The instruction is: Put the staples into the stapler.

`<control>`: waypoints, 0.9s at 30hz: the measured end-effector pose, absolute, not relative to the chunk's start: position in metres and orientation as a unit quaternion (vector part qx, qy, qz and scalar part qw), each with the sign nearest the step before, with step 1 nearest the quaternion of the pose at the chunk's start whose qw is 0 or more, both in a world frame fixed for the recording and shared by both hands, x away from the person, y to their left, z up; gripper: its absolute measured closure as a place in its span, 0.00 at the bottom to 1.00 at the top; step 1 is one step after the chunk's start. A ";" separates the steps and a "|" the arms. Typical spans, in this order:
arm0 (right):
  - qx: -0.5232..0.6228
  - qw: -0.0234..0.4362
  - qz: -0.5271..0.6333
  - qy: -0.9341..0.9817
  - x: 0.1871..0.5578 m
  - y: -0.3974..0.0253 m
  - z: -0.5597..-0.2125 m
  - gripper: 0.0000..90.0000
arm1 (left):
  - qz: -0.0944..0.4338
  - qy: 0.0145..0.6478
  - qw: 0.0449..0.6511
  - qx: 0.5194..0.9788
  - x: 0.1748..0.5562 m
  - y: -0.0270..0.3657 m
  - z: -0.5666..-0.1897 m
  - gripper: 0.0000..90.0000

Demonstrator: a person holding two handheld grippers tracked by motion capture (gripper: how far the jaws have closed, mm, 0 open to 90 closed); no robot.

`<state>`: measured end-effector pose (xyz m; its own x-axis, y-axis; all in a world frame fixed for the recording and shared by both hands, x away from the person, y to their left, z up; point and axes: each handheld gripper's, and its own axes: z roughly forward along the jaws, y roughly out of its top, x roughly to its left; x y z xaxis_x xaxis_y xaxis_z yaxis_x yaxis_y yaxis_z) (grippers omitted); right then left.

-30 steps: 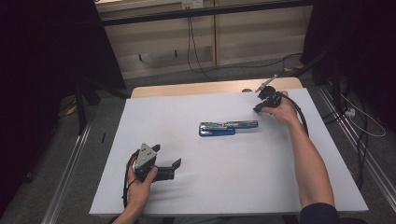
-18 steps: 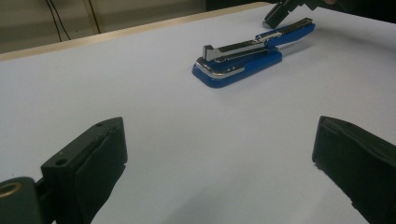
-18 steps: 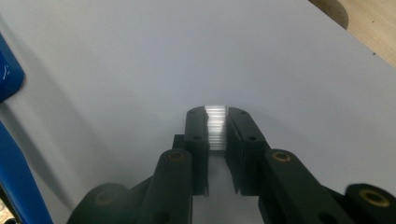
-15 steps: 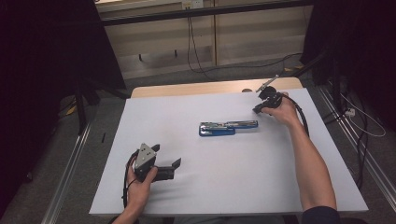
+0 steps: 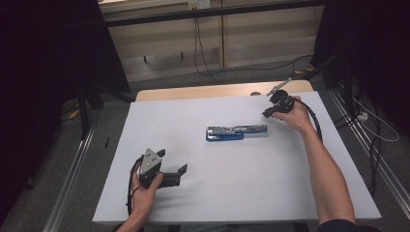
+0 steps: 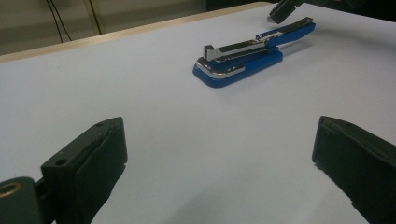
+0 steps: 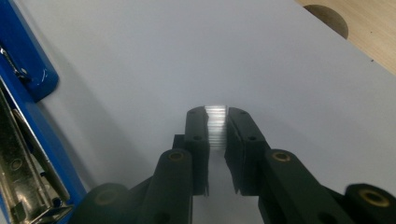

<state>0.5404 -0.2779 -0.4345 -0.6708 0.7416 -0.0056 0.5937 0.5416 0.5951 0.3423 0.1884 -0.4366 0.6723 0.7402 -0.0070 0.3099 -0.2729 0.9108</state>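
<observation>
While the opened blue stapler [image 5: 236, 132] lies mid-bench, long axis pointing at the right tool [image 5: 269, 112], that tool is nearer. Ahead of the spread left tool [image 6: 219, 154] the stapler lies well off. Right tool pinches a staple strip [image 7: 215, 126], stapler beside it.

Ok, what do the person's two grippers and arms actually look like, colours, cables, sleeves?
Both are black two-jaw tools. The left gripper carries a grey three-cornered plate on top and trails a black cable. The right gripper has a thin grey plate and a looping black cable; its jaws show brass-coloured rivets. The right forearm is bare, with a dark sleeve edge near the elbow.
</observation>
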 end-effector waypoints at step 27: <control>0.336 0.138 0.328 0.872 0.523 -0.259 -0.404 0.88 | 0.215 0.343 0.501 0.765 0.342 0.190 -0.436 0.04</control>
<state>0.5228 -0.2586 -0.4040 -0.7367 0.6759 -0.0201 0.4949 0.5591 0.6652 0.3422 0.1899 -0.4361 0.6726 0.7398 -0.0137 0.3091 -0.2641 0.9136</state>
